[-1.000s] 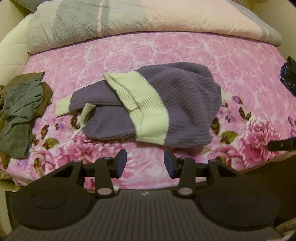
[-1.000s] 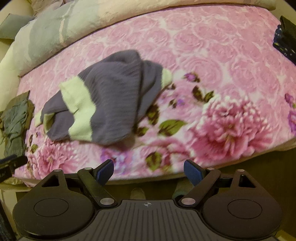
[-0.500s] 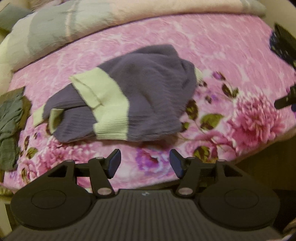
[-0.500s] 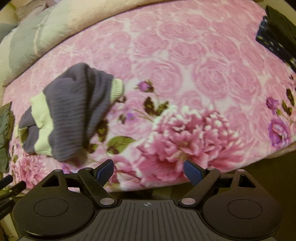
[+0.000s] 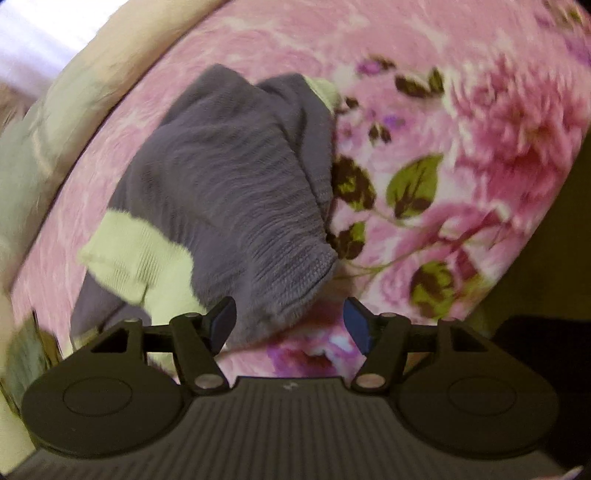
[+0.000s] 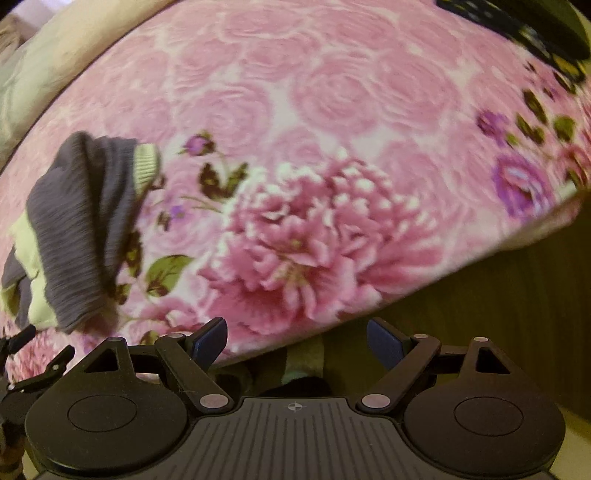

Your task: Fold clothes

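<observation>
A crumpled purple-grey knit sweater (image 5: 229,192) with pale green cuffs and band lies on the pink floral bedspread (image 5: 461,155). My left gripper (image 5: 290,323) hangs just over the sweater's near corner. Its jaws are opening, and the cloth's tip lies between them without the pads pressing on it. In the right wrist view the same sweater (image 6: 81,229) sits at the far left. My right gripper (image 6: 295,341) stands open over the bed's front edge, well to the right of the sweater, with nothing between its fingers.
A folded pale quilt (image 5: 44,140) runs along the far side of the bed. A dark garment (image 6: 524,29) lies at the bed's far right corner. The left gripper's finger (image 6: 33,350) shows at the lower left of the right wrist view. Below the bed edge is dark floor.
Both views have dropped closer to the bed. The left gripper has come down over the sweater's near corner and its jaws have widened. The right gripper has shifted right, away from the sweater.
</observation>
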The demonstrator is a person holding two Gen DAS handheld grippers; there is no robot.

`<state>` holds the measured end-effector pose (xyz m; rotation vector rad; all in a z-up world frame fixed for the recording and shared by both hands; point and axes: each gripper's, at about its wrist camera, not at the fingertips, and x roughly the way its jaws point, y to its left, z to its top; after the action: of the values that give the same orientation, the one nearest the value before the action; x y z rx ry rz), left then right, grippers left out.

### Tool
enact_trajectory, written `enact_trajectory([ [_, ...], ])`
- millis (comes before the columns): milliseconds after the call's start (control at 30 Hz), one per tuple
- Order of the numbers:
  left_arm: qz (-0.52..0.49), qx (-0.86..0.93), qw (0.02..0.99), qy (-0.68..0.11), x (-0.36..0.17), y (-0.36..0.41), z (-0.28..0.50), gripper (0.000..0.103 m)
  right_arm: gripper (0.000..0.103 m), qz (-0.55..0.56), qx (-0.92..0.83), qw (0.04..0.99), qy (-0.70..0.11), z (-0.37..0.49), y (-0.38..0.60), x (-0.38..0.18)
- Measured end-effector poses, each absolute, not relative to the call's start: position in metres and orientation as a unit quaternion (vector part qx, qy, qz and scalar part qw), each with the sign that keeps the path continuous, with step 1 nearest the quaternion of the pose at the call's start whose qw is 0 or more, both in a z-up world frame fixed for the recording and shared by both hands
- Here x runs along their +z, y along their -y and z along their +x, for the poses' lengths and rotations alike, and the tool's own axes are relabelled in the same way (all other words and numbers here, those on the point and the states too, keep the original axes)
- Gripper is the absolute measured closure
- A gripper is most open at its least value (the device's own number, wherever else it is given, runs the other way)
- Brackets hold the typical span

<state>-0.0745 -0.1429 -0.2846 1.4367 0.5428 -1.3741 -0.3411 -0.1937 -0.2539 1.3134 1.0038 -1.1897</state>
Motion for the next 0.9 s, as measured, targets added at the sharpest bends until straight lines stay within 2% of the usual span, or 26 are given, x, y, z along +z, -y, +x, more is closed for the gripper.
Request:
enact_trajectory([
  [100, 0.631, -0.566, 0.493, -0.197, -0.314, 0.151, -0.073, 0.044, 0.017, 0.564, -0.512, 0.495, -0.418, -0.352, 0.186, -0.261],
  [133, 0.638, -0.566, 0.487, -0.187, -0.321, 0.153, -0.072, 0.050, 0.017, 0.569, -0.516, 0.487, -0.415, -0.354, 0.184, -0.263],
  [167, 0.640, -0.572, 0.480, -0.182, -0.321, 0.154, -0.068, 0.074, 0.017, 0.575, -0.520, 0.479, -0.412, -0.356, 0.182, -0.265],
  [200, 0.641, -0.578, 0.473, -0.177, -0.321, 0.156, -0.065, 0.081, 0.017, 0.580, -0.525, 0.471, -0.407, -0.358, 0.179, -0.266],
  [267, 0.627, -0.599, 0.465, -0.179, -0.311, 0.162, -0.053, 0.088, 0.017, 0.587, -0.534, 0.459, -0.400, -0.357, 0.177, -0.266],
  [400, 0.582, -0.639, 0.472, -0.172, -0.262, 0.175, -0.026, 0.092, 0.017, 0.594, -0.544, 0.449, -0.387, -0.343, 0.182, -0.265],
  [500, 0.551, -0.678, 0.463, -0.146, -0.209, 0.192, -0.012, 0.094, 0.017, 0.598, -0.552, 0.451, -0.366, -0.324, 0.190, -0.263],
  [667, 0.468, -0.749, 0.446, -0.148, -0.120, 0.233, -0.009, 0.095, 0.017, 0.607, -0.566, 0.464, -0.310, -0.300, 0.207, -0.248],
  [900, 0.270, -0.802, 0.489, -0.211, 0.006, 0.272, -0.011, 0.096, 0.017, 0.608, -0.588, 0.470, -0.252, -0.311, 0.217, -0.228],
])
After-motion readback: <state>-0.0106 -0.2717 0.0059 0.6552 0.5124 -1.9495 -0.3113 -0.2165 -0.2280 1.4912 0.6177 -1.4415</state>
